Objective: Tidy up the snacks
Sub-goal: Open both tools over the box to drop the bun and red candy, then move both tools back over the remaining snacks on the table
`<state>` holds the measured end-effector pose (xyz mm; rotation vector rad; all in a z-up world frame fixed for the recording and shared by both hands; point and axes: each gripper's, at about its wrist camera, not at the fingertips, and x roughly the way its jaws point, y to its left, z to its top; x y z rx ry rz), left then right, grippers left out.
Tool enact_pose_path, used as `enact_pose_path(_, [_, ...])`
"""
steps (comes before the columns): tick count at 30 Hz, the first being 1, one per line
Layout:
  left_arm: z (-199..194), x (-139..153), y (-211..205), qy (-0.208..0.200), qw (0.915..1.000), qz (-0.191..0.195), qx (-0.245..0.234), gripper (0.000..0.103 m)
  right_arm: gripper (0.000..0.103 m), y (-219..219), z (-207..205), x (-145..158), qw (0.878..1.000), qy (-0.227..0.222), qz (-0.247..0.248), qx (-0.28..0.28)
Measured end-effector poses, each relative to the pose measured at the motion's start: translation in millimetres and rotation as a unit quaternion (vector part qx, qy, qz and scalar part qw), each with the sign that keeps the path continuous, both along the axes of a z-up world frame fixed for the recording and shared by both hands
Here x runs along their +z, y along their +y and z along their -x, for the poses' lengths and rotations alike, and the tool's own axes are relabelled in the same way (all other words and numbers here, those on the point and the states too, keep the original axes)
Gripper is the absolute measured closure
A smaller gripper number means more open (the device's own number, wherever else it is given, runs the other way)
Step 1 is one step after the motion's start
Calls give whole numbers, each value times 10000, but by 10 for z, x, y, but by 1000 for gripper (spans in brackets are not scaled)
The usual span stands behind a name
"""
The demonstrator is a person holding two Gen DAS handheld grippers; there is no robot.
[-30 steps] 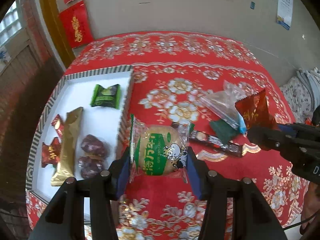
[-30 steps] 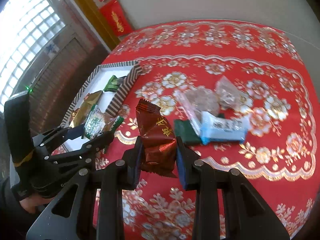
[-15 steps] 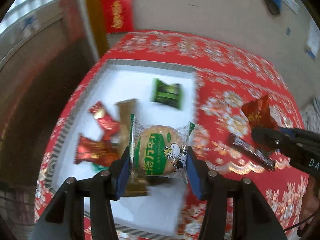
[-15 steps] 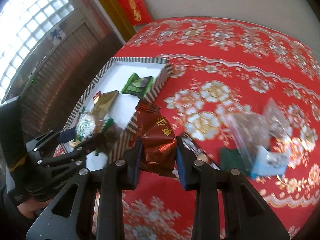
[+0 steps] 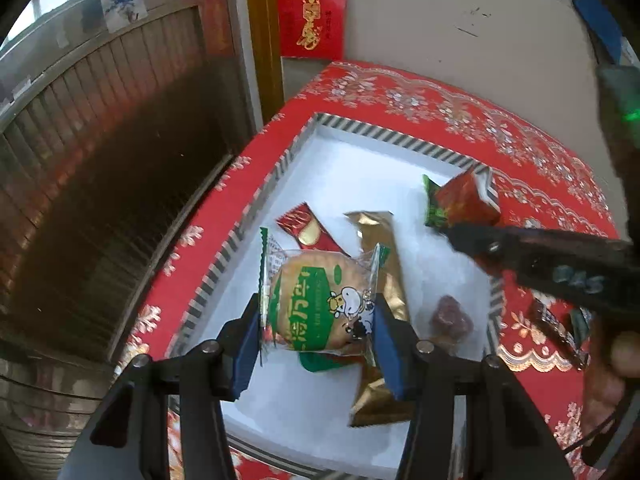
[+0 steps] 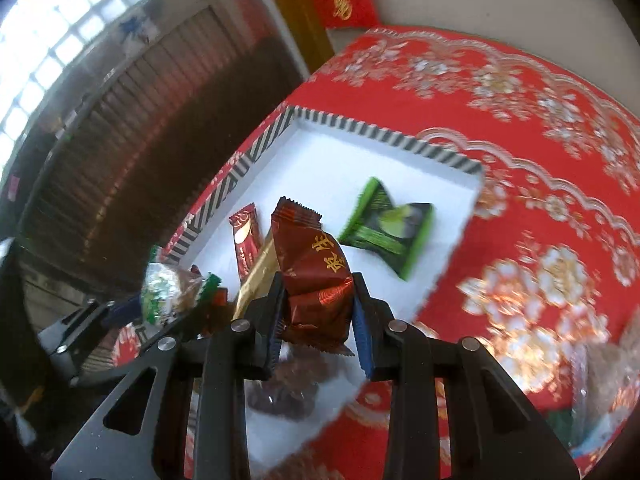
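My left gripper is shut on a round cracker in a clear green-printed wrapper, held above the near part of a white tray with a striped rim. My right gripper is shut on a dark red snack packet, held over the same tray. The right gripper also shows in the left wrist view with the red packet. The left gripper with its cracker shows at the left of the right wrist view.
In the tray lie a green packet, a red stick packet, a gold wrapper and dark red candies. A dark bar lies on the red floral cloth. The table edge and a dark drop are at left.
Both grippers have swung left from the table's middle to above the tray, each still holding its snack. The loose snacks on the cloth have passed to the right edge of view.
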<state>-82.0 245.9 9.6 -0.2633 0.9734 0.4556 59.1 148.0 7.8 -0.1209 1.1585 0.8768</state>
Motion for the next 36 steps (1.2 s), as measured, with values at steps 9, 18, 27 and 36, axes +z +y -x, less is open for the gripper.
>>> enact_pose_path(9, [-126, -39, 111, 54, 9999, 22, -83, 48, 74, 282, -80, -252, 9989, 138, 416, -167])
enact_pose_path(18, [-149, -32, 2, 141, 9998, -91, -48, 26, 71, 216, -49, -189, 9990, 182, 248, -334])
enact_pose_path(27, [-75, 112, -289, -108, 9993, -323, 145, 19, 37, -97, 83, 68, 9985, -22, -375, -410])
enact_pose_path(36, [-169, 178, -930, -295, 9989, -142, -328, 19, 37, -943, 42, 197, 9931, -311, -384, -1063])
